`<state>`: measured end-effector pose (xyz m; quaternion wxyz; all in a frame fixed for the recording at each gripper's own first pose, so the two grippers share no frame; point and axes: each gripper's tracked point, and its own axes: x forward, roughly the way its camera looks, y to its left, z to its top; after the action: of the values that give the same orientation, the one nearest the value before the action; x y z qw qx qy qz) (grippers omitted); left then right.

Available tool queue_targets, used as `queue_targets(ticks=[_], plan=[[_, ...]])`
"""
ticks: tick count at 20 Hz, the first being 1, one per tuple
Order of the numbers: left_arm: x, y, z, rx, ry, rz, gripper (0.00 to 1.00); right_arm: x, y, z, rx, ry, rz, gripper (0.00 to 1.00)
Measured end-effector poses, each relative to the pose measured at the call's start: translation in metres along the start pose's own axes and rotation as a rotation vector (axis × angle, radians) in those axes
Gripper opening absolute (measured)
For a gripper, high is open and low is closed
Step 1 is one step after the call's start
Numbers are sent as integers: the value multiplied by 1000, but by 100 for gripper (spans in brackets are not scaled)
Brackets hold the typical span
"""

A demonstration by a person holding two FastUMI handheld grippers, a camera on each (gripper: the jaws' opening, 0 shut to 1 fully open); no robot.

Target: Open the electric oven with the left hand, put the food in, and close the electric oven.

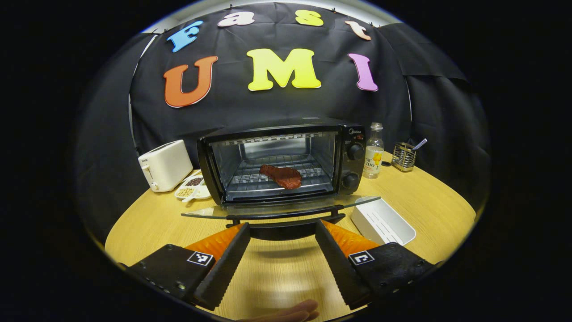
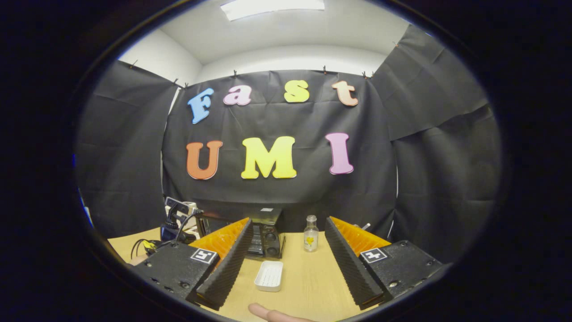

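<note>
Steak (image 1: 281, 176) on the rack, oven (image 1: 281, 158) door (image 1: 280, 208) down.
Left gripper (image 1: 282, 250) jaws spread just before the door handle (image 1: 286, 218); right gripper (image 2: 286, 255) jaws spread, empty.

The left gripper view looks level and straight into the open electric oven (image 1: 279, 161), from close in front of it, low over the table (image 1: 429, 197). The right gripper view looks from farther back and more to the right, tilted upward to the wall and ceiling. Both views share the oven, the bottle (image 1: 374, 151) and the white tray (image 2: 269, 276).
</note>
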<state>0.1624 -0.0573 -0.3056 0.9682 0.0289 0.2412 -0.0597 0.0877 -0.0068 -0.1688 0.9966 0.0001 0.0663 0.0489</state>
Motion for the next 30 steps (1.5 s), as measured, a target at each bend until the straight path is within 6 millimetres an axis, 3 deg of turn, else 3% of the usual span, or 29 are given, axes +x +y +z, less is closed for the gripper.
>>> queue_targets(ticks=[8,18,21,25,28,30], plan=[[21,11,33,-2,-68,2,96,-2,-11,-4,8,12,-20,100],[62,31,99,33,-127,18,96,-22,-22,0,12,12,-49,100],[39,32,119,-5,-156,16,96,-33,-19,8,17,-5,-41,100],[-26,31,152,10,-241,40,96,-44,-24,17,20,-7,-81,98],[-72,27,157,0,-243,47,96,-54,-25,28,31,-14,-101,100],[-105,19,163,4,-258,30,96,-60,-20,45,40,-46,-87,100]])
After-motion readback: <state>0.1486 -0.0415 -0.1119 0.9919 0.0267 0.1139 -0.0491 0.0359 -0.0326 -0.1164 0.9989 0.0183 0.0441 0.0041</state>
